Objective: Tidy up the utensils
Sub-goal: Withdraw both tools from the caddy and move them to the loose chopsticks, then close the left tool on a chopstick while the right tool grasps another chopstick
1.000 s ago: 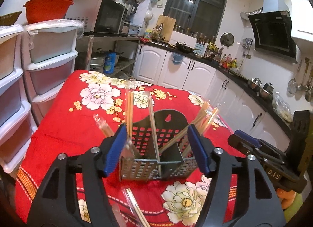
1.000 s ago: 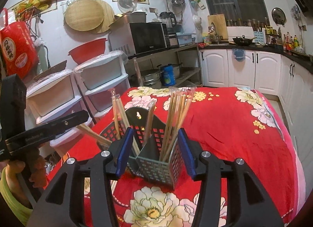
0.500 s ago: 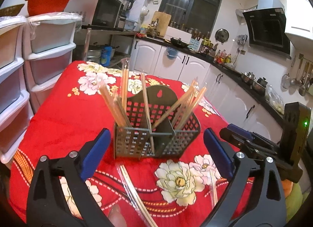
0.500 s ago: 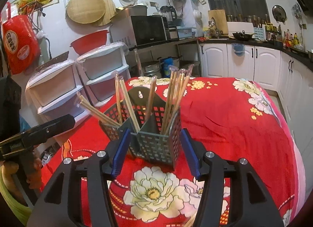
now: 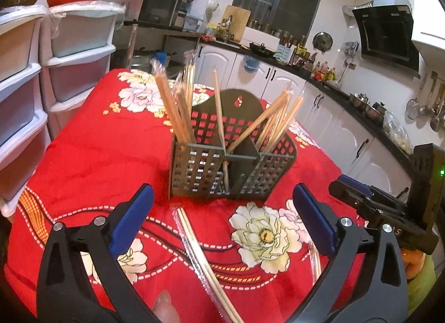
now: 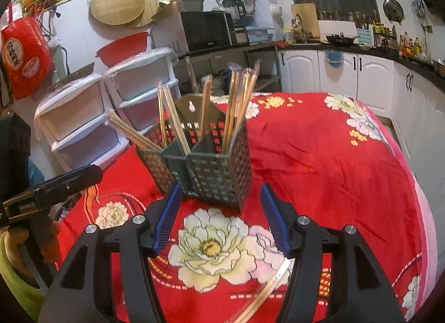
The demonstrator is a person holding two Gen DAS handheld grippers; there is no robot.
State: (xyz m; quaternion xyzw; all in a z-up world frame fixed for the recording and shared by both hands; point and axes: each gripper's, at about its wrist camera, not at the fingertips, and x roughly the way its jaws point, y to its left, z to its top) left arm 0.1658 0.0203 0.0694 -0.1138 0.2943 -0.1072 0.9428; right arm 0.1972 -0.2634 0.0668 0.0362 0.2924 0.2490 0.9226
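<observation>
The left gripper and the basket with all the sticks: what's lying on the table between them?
In the left wrist view, one wrapped pair of chopsticks lies on the red flowered cloth, between the open left gripper and the basket.

Around the matt, perforated holder (image 5: 230, 167), the red cloth (image 5: 105, 156) looks plush; the chopsticks (image 5: 173, 111) inside are pale wood in glossy wrappers.
</observation>
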